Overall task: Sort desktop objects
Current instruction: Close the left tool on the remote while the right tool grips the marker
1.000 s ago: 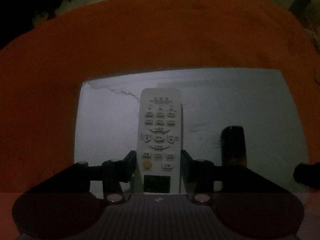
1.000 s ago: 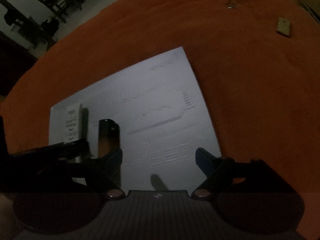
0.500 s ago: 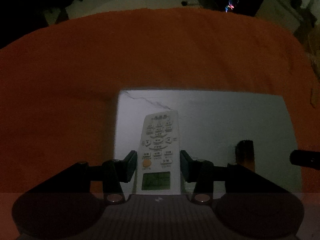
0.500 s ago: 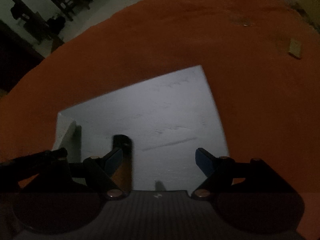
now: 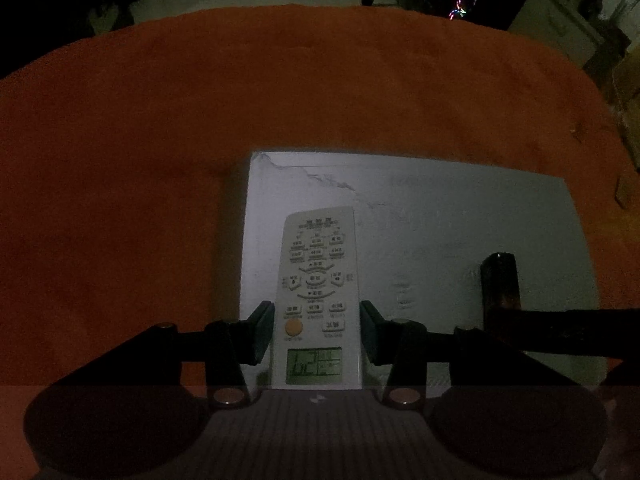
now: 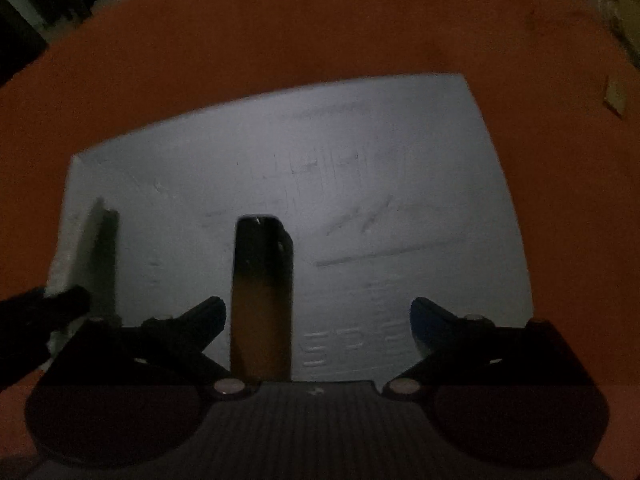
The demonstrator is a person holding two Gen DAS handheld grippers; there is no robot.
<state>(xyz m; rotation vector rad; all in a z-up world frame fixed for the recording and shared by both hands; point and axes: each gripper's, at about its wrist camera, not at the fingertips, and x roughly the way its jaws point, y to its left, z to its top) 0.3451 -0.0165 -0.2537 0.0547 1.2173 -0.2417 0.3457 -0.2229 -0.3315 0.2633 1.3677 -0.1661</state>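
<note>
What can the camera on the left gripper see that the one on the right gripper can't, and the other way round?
Only the left view shows the white remote's buttons and lit screen, lying between the left hand-held gripper's open jaws. Only the right view shows a small tan tag on the orange cloth, and the right hand-held gripper standing open. Both show the white board and the dark, amber-ended stick lying on it.

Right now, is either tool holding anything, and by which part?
Left tool: straddles the white remote near its display end; contact unclear. Right tool: open, holding nothing; dark amber object lies between its fingers.
</note>
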